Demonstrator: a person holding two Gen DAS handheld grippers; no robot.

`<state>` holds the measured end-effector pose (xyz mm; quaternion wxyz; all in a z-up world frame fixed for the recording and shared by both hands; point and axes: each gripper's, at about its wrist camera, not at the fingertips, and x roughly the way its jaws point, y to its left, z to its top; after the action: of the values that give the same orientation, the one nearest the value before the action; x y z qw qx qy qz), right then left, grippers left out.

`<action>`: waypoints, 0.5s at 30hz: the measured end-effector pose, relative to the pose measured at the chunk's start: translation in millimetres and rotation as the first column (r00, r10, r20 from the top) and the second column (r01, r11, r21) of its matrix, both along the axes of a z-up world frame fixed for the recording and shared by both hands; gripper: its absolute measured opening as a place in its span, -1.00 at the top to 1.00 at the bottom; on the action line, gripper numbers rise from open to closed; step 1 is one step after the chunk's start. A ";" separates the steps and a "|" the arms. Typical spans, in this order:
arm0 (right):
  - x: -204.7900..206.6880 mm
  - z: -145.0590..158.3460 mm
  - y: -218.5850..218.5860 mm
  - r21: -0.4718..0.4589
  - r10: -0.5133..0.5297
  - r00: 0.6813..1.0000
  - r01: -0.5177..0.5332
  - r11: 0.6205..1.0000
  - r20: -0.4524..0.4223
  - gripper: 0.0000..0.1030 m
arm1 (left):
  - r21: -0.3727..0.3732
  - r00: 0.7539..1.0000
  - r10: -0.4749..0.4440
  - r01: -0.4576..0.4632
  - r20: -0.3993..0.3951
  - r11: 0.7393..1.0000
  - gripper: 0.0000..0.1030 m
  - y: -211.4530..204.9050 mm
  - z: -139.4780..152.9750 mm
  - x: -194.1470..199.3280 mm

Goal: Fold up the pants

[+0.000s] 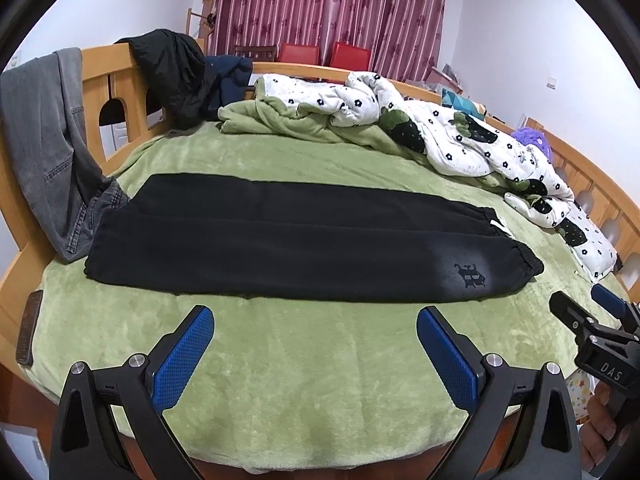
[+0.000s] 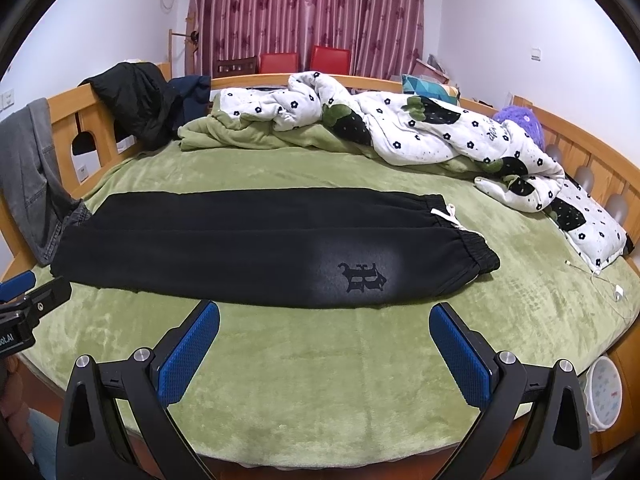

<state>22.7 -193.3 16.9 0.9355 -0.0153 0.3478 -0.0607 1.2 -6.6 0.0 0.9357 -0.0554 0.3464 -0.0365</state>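
Observation:
Black pants (image 1: 280, 240) (image 2: 240, 248) lie flat across the green bed, folded lengthwise with one leg on the other. Their elastic waistband with a white drawstring (image 2: 450, 216) is at the right and the leg ends are at the left. A dark emblem (image 2: 362, 278) sits in a faded patch near the waistband. My left gripper (image 1: 316, 320) is open and empty above the blanket, just in front of the pants' near edge. My right gripper (image 2: 325, 316) is open and empty too, close to the near edge below the emblem. Each gripper shows at the other view's edge.
Green fleece blanket (image 1: 320, 392) covers the bed. A rumpled white flowered quilt (image 2: 420, 128) lies along the back and right. Grey jeans (image 1: 40, 152) and a dark jacket (image 1: 172, 68) hang on the wooden bed rail. A white charging cable (image 2: 608, 284) lies at right, a phone (image 1: 30, 328) at left.

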 end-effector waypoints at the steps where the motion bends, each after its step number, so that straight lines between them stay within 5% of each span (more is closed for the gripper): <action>1: 0.4 -0.2 0.7 -0.002 0.003 1.000 -0.003 1.000 0.001 -0.99 | 0.004 1.000 0.002 -0.002 0.003 1.000 -0.98 -0.1 0.1 0.2; 15: 1.8 -2.8 3.1 0.001 -0.002 1.000 0.002 1.000 -0.005 -0.99 | 0.005 1.000 -0.002 0.002 -0.003 1.000 -0.98 1.9 1.0 0.1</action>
<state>24.5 -190.2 14.1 0.9346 -0.0145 0.3500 -0.0613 1.3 -4.7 1.0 0.9353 -0.0526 0.3479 -0.0365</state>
